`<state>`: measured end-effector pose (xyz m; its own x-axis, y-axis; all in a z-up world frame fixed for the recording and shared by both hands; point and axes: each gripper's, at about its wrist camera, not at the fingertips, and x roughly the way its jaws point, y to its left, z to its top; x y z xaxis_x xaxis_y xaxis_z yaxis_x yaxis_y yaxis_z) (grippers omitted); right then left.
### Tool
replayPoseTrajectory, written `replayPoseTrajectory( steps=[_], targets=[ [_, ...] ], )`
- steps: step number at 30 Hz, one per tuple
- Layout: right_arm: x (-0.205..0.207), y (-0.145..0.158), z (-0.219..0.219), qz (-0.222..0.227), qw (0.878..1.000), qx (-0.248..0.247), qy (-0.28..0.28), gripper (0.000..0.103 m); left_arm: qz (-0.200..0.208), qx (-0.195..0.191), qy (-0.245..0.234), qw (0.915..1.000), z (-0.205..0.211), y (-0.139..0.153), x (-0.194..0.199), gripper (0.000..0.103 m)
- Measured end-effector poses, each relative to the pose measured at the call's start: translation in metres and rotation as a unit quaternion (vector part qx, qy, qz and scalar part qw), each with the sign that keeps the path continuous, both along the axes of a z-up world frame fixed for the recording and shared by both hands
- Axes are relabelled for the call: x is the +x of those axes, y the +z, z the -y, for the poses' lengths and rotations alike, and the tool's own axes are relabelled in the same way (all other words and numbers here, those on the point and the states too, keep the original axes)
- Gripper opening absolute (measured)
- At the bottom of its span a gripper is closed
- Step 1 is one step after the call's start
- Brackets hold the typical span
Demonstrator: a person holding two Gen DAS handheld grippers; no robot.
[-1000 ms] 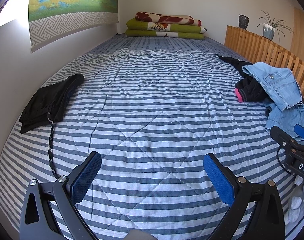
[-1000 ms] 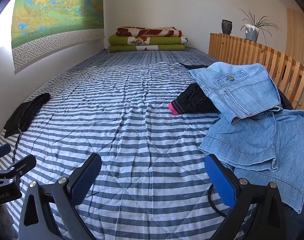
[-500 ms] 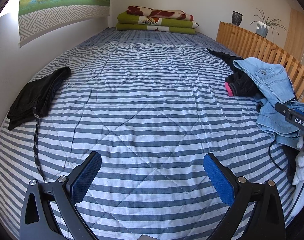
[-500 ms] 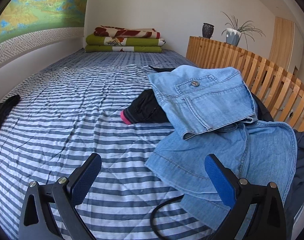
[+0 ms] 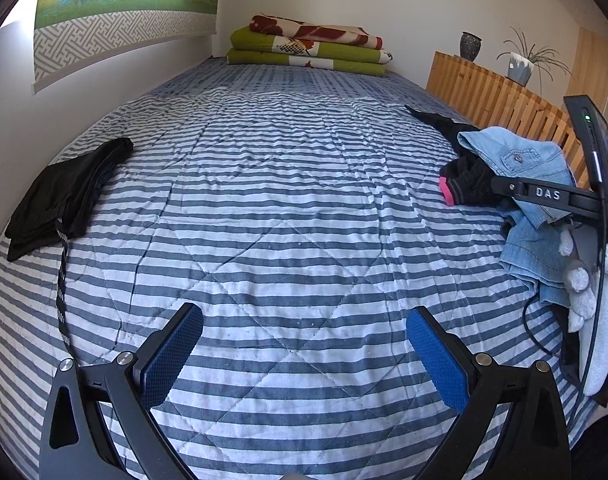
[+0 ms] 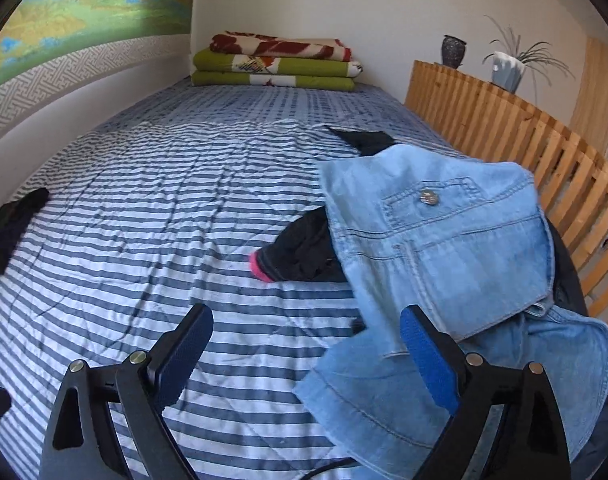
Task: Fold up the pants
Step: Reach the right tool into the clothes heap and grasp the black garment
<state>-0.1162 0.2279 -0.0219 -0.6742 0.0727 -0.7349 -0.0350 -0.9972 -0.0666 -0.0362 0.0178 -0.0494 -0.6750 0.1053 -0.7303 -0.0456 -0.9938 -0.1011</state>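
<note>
Right wrist view: the striped bed [image 6: 184, 240] fills the frame. Light denim pants [image 6: 444, 248] lie crumpled at four o'clock, over a black garment [image 6: 304, 252] with a pink edge. The right gripper [image 6: 304, 356], jaws apart but just narrowing, hovers at their hem, gripping nothing. The left gripper [image 5: 304, 356] stands wide over bare quilt; folded black pants [image 5: 60, 200] lie at nine o'clock.

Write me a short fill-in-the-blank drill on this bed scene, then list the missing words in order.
1. The quilt on the bed has blue and white ____.
2. The dark garment beside the denim garment has a ____ cuff.
3. The folded blankets lie at the far end, against the ____.
4. Between the right gripper pads there is ____ gripped.

Missing words: stripes; pink; wall; nothing
</note>
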Motion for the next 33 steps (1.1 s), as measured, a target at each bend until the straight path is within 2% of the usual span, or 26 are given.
replayPoseTrajectory(
  steps=[2, 8, 13, 16, 19, 21, 22, 23, 25, 28, 30, 31, 33],
  targets=[
    [-0.016, -0.006, 0.006, 0.01, 1.0, -0.012, -0.011, 0.093, -0.001, 0.003, 0.002, 1.0, 0.002, 0.001, -0.001, 0.103],
    [-0.065, -0.028, -0.008, 0.043, 0.991, -0.056, -0.112, 0.093, -0.008, 0.008, 0.009, 0.9999, 0.008, 0.005, -0.003, 0.103],
    [-0.097, -0.036, -0.023, 0.064, 0.977, -0.03, -0.201, 0.093, -0.011, 0.017, 0.013, 0.9997, 0.015, 0.01, -0.005, 0.103],
    [-0.109, -0.046, -0.039, 0.094, 0.969, -0.038, -0.224, 0.094, -0.015, 0.024, 0.014, 0.9995, 0.019, 0.014, -0.004, 0.103],
    [-0.112, -0.054, -0.041, 0.112, 0.968, -0.034, -0.22, 0.093, -0.017, 0.031, 0.016, 0.9993, 0.023, 0.017, -0.004, 0.103],
    [-0.107, -0.055, -0.035, 0.106, 0.971, -0.026, -0.212, 0.086, -0.017, 0.035, 0.017, 0.9991, 0.025, 0.019, -0.004, 0.103],
    [-0.104, -0.055, -0.032, 0.108, 0.972, -0.022, -0.206, 0.074, -0.017, 0.036, 0.017, 0.9991, 0.026, 0.019, -0.003, 0.103],
    [-0.103, -0.056, -0.029, 0.113, 0.973, -0.023, -0.197, 0.056, -0.016, 0.038, 0.017, 0.999, 0.027, 0.02, -0.002, 0.103],
    [-0.1, -0.058, -0.024, 0.135, 0.975, -0.065, -0.166, 0.022, -0.019, 0.039, 0.019, 0.9989, 0.029, 0.022, 0.0, 0.103],
    [-0.09, -0.05, -0.023, 0.128, 0.975, -0.08, -0.165, 0.025, -0.023, 0.035, 0.024, 0.9988, 0.032, 0.024, 0.004, 0.103],
    [-0.091, -0.048, -0.026, 0.124, 0.974, -0.082, -0.171, 0.051, -0.024, 0.034, 0.027, 0.9987, 0.037, 0.024, 0.006, 0.103],
    [-0.091, -0.046, -0.029, 0.119, 0.973, -0.083, -0.181, 0.068, -0.024, 0.034, 0.028, 0.9987, 0.039, 0.024, 0.006, 0.103],
    [-0.096, -0.047, -0.034, 0.114, 0.971, -0.088, -0.193, 0.07, -0.025, 0.029, 0.032, 0.9988, 0.042, 0.024, 0.007, 0.103]
  ],
)
